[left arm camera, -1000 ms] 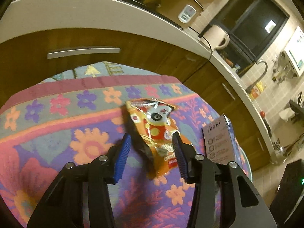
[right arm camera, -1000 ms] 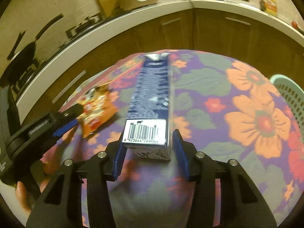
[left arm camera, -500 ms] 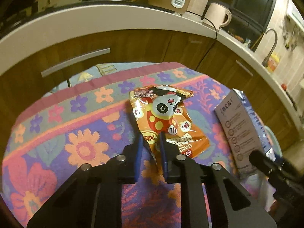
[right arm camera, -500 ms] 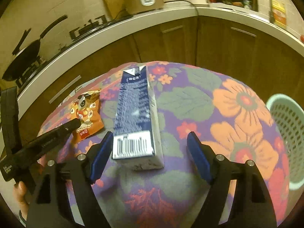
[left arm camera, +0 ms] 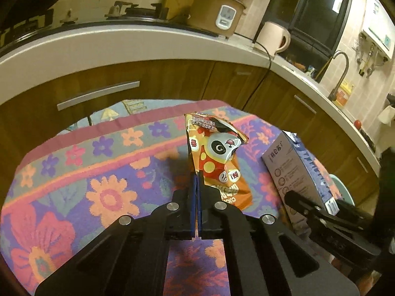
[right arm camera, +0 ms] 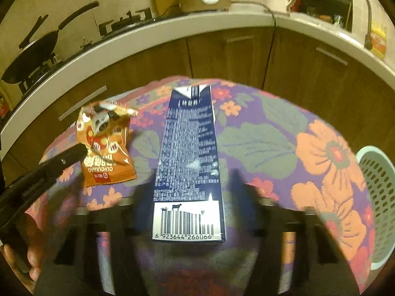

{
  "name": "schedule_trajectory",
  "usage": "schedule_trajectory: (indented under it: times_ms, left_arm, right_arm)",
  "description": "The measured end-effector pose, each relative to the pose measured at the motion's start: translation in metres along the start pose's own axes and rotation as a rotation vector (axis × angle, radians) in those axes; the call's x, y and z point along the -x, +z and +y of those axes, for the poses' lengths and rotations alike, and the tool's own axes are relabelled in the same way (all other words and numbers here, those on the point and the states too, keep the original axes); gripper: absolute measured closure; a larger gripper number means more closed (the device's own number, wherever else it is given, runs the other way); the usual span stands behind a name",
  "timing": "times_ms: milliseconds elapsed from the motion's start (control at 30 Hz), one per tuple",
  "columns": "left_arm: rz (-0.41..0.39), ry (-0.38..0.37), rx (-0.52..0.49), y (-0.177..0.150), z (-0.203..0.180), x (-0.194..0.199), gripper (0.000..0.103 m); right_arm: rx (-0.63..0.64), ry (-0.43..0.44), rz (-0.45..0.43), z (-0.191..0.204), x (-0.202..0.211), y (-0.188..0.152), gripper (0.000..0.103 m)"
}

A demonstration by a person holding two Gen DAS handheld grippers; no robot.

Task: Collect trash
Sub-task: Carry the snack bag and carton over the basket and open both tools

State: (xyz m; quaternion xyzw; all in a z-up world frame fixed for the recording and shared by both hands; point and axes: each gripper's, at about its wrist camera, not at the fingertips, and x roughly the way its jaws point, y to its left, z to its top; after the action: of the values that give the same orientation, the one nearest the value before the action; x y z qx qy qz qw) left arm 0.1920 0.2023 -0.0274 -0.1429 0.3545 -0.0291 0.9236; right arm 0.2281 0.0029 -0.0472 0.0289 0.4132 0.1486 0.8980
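An orange snack packet (left arm camera: 217, 153) with a panda face hangs tilted just above the flowered tablecloth (left arm camera: 98, 172). My left gripper (left arm camera: 197, 180) is shut on the packet's left edge. The right wrist view shows the same packet (right arm camera: 106, 143) with the left gripper (right arm camera: 81, 150) at its side. A dark blue milk carton (right arm camera: 187, 148) lies lengthwise, barcode end toward me. My right gripper (right arm camera: 190, 185) is closing on the carton, its motion-blurred fingers against both long sides near the barcode end. In the left wrist view the carton (left arm camera: 291, 170) is at the right with the right gripper (left arm camera: 291, 196) at its near end.
A pale green perforated basket (right arm camera: 377, 197) stands off the table's right edge. Brown cabinets and a white counter curve round the far side, carrying a rice cooker (left arm camera: 217, 17), a kettle (left arm camera: 274, 37) and a pan (right arm camera: 29, 64). A hand (right arm camera: 32, 254) holds the left gripper.
My left gripper shut on the snack packet's edge and lifted it off the cloth. My right gripper's jaws spread wide around the carton, then came back in against its sides.
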Motion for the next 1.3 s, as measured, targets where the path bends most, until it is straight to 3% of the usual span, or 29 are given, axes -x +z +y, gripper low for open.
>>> schedule_trajectory:
  times_ms: [300,433,933,1300]
  left_arm:
    - [-0.025,-0.102,0.028,-0.004,-0.009,0.025,0.103]
    - [-0.040,-0.123,-0.009,-0.009,-0.029,0.041,0.103]
    - [-0.074,-0.232,-0.118,-0.019,-0.127,0.070,0.103]
    - [-0.011,-0.308,-0.208,-0.034,-0.229,0.033,0.103]
  right_arm:
    - [-0.023,0.050,-0.067,-0.020,0.039,-0.008,0.067]
    - [-0.043,0.057,-0.100,-0.037,0.063,-0.010,0.067]
    - [-0.195,0.036,-0.180,-0.142,0.131,-0.031,0.067]
    - [-0.362,-0.042,-0.187,-0.249,0.150,-0.059,0.067]
